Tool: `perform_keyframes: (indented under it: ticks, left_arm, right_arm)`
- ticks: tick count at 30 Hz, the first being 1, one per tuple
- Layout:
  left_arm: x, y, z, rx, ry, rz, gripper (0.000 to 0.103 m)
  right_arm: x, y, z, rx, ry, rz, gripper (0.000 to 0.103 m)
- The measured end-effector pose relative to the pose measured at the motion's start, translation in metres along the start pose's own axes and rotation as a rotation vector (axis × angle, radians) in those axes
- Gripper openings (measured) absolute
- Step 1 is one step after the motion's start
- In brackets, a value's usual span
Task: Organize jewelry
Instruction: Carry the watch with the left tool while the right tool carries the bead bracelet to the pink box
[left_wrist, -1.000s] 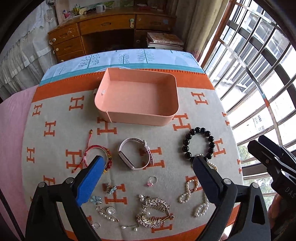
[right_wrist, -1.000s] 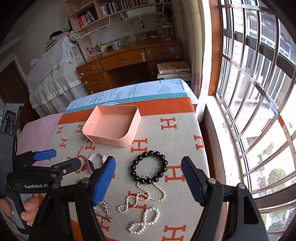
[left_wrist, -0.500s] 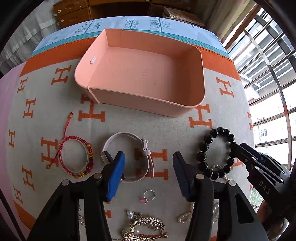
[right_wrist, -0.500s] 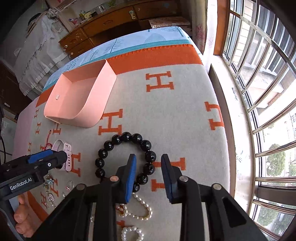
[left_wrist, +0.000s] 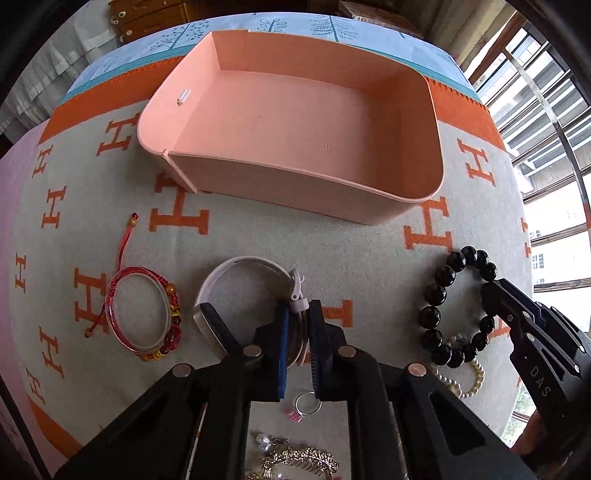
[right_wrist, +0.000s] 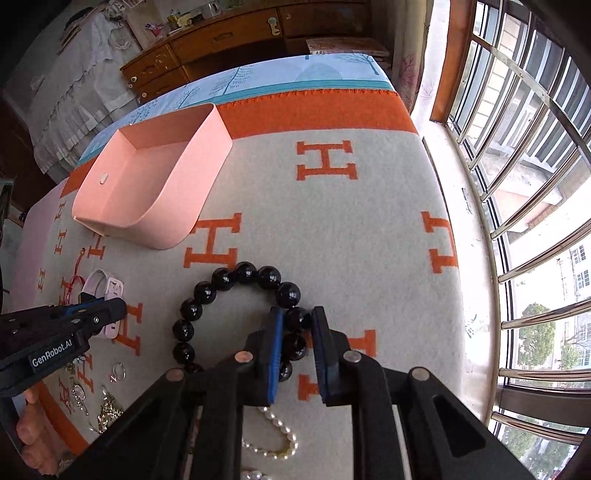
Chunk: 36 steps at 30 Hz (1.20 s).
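On the H-patterned blanket, my left gripper (left_wrist: 298, 314) points straight down and is shut on the strap of a white watch (left_wrist: 236, 264), near its buckle. To the right lies a black bead bracelet (left_wrist: 436, 295). My right gripper (right_wrist: 297, 312) has its jaws closing on that black bead bracelet (right_wrist: 245, 272), and the blue pads press on a bead on its right side. Behind both stands an empty pink tray (left_wrist: 295, 181), also visible in the right wrist view (right_wrist: 177, 199). The left gripper (right_wrist: 114, 306) shows there over the watch.
A red cord bracelet (left_wrist: 140, 317) lies left of the watch. A small ring (left_wrist: 307, 402), a gold hair comb (left_wrist: 306, 458) and a pearl strand (right_wrist: 273, 435) lie nearer me. The barred window (right_wrist: 517, 184) runs close along the right edge. A hand (right_wrist: 33, 435) holds the left gripper.
Both grippers came down to the blanket and went from wide open to shut. The left one took the watch strap, the right one the black bead bracelet.
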<state>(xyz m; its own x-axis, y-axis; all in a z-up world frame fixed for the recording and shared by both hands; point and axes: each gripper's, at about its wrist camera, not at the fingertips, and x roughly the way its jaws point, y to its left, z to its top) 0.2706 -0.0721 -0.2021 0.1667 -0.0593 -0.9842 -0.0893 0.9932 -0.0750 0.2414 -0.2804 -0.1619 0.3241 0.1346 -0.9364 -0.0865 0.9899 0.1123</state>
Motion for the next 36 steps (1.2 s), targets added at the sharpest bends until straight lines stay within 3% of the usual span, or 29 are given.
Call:
perform_keyframes:
  ticks: [5, 13, 23, 30, 34, 36]
  left_arm:
    - [-0.016, -0.009, -0.004, 0.107, -0.076, 0.061, 0.007]
    - [-0.083, -0.01, -0.007, 0.208, -0.227, 0.072, 0.007]
    - [-0.154, 0.034, 0.022, 0.247, -0.401, 0.068, 0.007]
    - [-0.115, 0.036, 0.067, 0.307, -0.403, 0.053, 0.007]
    - [-0.07, 0.034, 0.073, 0.362, -0.379, 0.091, 0.007]
    - [-0.048, 0.036, 0.074, 0.37, -0.331, 0.113, 0.007]
  right_arm:
    - [-0.006, 0.004, 0.0, 0.011, -0.006, 0.026, 0.015]
    - [-0.054, 0.029, 0.01, -0.008, -0.09, 0.089, 0.015]
    - [-0.115, 0.085, 0.045, -0.084, -0.224, 0.133, 0.015]
    - [-0.122, 0.105, 0.08, -0.041, -0.283, 0.185, 0.015]
    - [-0.098, 0.113, 0.094, -0.018, -0.26, 0.198, 0.015]
    - [-0.081, 0.112, 0.101, -0.002, -0.24, 0.189, 0.015]
